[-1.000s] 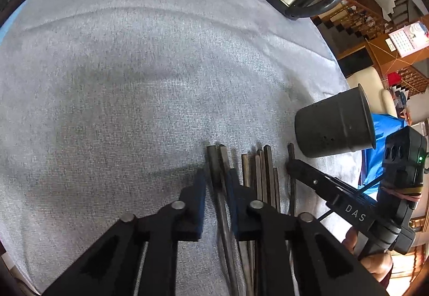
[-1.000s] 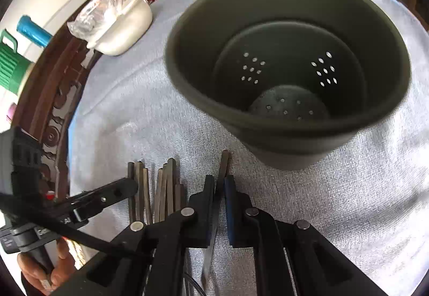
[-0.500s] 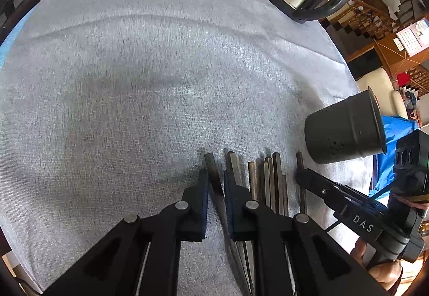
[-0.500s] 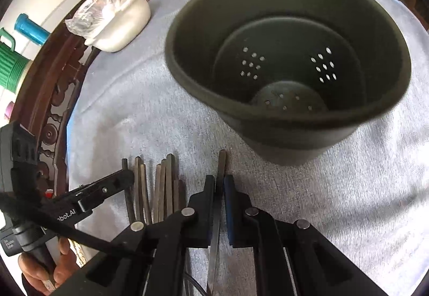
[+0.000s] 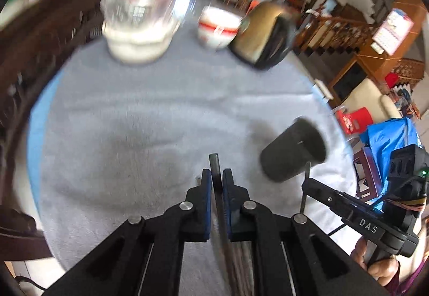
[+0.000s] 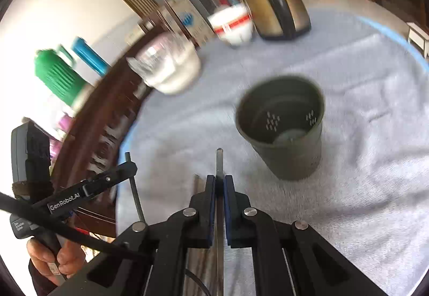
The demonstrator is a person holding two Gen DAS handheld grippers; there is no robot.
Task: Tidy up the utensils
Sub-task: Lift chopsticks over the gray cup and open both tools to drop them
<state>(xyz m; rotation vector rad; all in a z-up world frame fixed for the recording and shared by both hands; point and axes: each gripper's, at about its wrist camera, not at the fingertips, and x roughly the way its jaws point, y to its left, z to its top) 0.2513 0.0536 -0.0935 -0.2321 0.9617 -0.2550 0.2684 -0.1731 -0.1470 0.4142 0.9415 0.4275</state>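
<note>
Dark holder cup [image 6: 281, 127] empty inside: no chopstick in yet, task barely begun. Rest of chopsticks [image 6: 199, 184] lie on grey cloth [image 6: 362, 162] just under right gripper, partly hidden.

Left gripper [image 5: 217, 183] clamped on one chopstick [image 5: 214, 162]; cup ahead to its right.

Right gripper [image 6: 219, 186] clamped on another chopstick [image 6: 219, 159]; cup just ahead-right.

Bright daylight, even and soft. Both views show heavy motion blur: the white bowl [image 5: 217, 27], kettle [image 5: 264, 36] and dark holder [image 6: 281, 126] smear. The grippers' black fingers stay sharp. Faint grey shadows mottle the tablecloth [image 5: 139, 119] near its middle. Fisheye bends the table's edge; corners are vignetted black.
</note>
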